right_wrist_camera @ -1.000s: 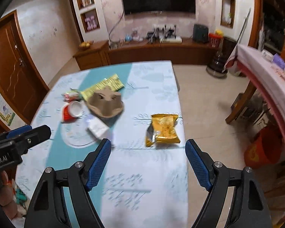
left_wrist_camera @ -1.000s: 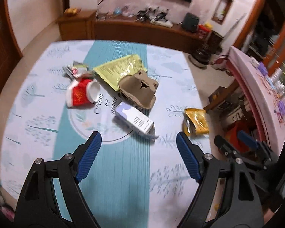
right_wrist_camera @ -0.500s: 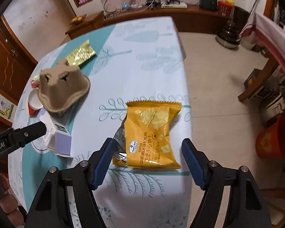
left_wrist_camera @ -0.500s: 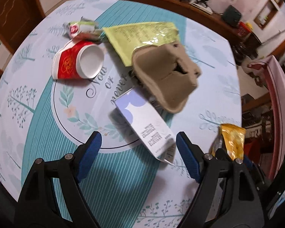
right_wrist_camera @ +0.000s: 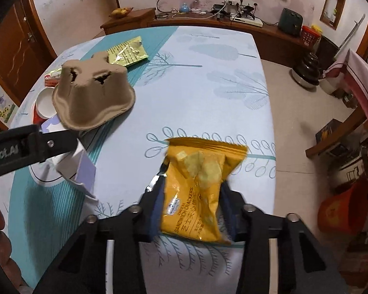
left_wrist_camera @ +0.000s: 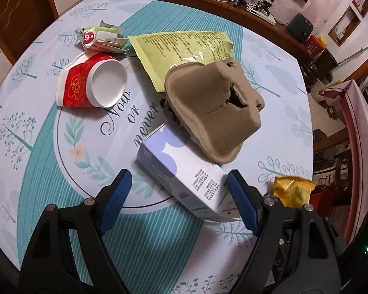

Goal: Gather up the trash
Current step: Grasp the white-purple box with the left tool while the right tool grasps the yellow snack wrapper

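Over the bench (left_wrist_camera: 36,161), your left gripper (left_wrist_camera: 179,191) tilts steeply down, jaws wide astride the white box (left_wrist_camera: 184,171). Right of that box, your right gripper (right_wrist_camera: 191,210) points down, jaws closing around the yellow cracker packet (right_wrist_camera: 198,186).

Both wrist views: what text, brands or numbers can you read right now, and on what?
"9.9" on the crumpled wrapper.
"Now or never" on the tablecloth.
"SANDWICH CRACKERS" on the yellow snack bag; its small logo is unreadable.
"Robot.AI", seen upside down and cut off, on the left gripper.
Green packet: dense print, too small.
White and lavender box: print too small.
Red paper cup: gold emblem, no readable words.
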Demonstrator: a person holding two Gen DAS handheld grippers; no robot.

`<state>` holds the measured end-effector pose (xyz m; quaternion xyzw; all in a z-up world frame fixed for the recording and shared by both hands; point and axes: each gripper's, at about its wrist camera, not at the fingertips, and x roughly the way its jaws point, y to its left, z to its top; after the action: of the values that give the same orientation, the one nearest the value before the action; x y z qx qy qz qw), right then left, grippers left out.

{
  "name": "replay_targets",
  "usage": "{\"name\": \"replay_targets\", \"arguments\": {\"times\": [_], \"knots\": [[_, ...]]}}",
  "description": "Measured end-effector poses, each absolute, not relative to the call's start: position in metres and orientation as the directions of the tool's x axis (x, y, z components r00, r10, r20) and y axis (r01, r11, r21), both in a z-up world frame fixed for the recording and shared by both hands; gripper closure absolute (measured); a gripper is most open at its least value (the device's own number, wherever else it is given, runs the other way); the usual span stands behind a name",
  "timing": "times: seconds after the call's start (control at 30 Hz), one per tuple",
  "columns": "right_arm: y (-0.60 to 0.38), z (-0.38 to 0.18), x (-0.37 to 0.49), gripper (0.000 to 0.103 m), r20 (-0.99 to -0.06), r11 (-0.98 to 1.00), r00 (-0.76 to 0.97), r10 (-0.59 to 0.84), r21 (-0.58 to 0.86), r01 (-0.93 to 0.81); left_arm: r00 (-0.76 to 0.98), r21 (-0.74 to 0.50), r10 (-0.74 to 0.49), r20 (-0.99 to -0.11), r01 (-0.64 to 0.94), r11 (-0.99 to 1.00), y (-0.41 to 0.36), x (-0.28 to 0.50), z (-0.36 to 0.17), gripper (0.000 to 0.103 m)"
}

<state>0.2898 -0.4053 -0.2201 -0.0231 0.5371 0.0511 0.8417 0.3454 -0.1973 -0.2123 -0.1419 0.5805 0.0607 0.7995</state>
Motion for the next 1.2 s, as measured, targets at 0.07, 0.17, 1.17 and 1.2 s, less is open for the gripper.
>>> {"name": "replay_targets", "arguments": {"times": [0.07, 0.17, 1.17, 1.2], "knots": [[-0.408, -0.220, 0.290, 0.076, -0.904, 0.994, 0.419, 0.085, 0.046, -0.102, 0.318, -0.160, -0.070, -0.946, -0.266, 0.951, -0.198, 0.347, -0.213, 0.024], [-0.411, -0.218, 0.286, 0.081, -0.904, 0.993, 0.414, 0.104, 0.072, -0.092, 0.308, -0.168, -0.082, -0.948, -0.266, 0.949, -0.202, 0.351, -0.214, 0.027], [-0.407, -0.184, 0.234, 0.090, -0.886, 0.984, 0.428, 0.179, 0.169, -0.062, 0.337, -0.078, -0.026, -0.941, -0.142, 0.987, -0.197, 0.310, -0.198, 0.071], [-0.406, -0.180, 0.228, 0.090, -0.884, 0.983, 0.432, 0.180, 0.172, -0.057, 0.348, -0.077, -0.030, -0.937, -0.123, 0.989, -0.198, 0.304, -0.190, 0.071]]}}
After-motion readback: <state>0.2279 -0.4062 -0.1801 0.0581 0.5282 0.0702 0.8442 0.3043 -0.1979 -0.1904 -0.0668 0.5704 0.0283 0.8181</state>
